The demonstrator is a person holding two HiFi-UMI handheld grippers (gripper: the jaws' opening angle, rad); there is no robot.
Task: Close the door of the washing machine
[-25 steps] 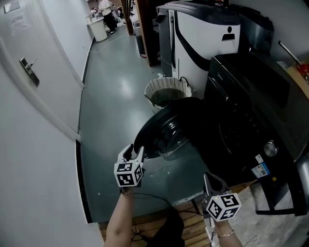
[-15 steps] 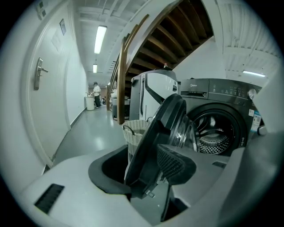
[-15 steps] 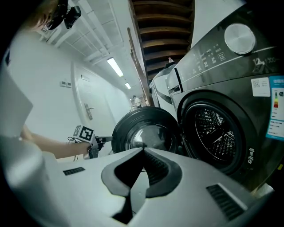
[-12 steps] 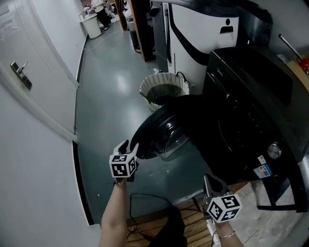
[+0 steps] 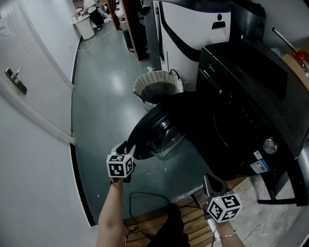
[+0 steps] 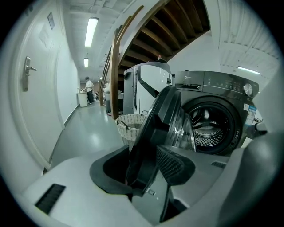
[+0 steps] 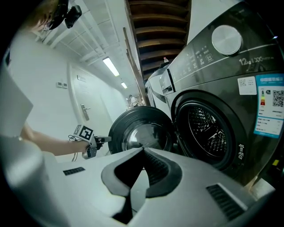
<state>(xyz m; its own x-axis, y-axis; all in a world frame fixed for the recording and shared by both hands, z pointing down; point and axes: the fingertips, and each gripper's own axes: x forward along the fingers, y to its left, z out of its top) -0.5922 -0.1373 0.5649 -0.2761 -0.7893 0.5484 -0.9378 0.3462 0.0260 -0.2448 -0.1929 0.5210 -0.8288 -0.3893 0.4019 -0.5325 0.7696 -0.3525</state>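
The dark front-loading washing machine (image 5: 251,96) stands at the right with its round door (image 5: 159,130) swung wide open toward the corridor. My left gripper (image 5: 126,148) is at the door's free edge. In the left gripper view the door's rim (image 6: 155,128) lies between the jaws of the left gripper (image 6: 144,164), which are closing, and I see no firm pinch. Behind it the drum opening (image 6: 213,126) shows. My right gripper (image 5: 212,182) hangs low in front of the machine, fingertips together and holding nothing (image 7: 143,153), and looks at the door (image 7: 140,133) and drum (image 7: 206,133).
A wicker basket (image 5: 158,88) stands just behind the open door. A white and black appliance (image 5: 193,29) is beside the washer. At the left a white wall has a door handle (image 5: 14,79). Wooden slats (image 5: 188,224) and a cable lie at my feet. A person (image 5: 91,12) stands far down the corridor.
My left gripper has moved down and forward so that the door's rim now sits between its jaws. The right gripper has stayed put. The door has not visibly swung.
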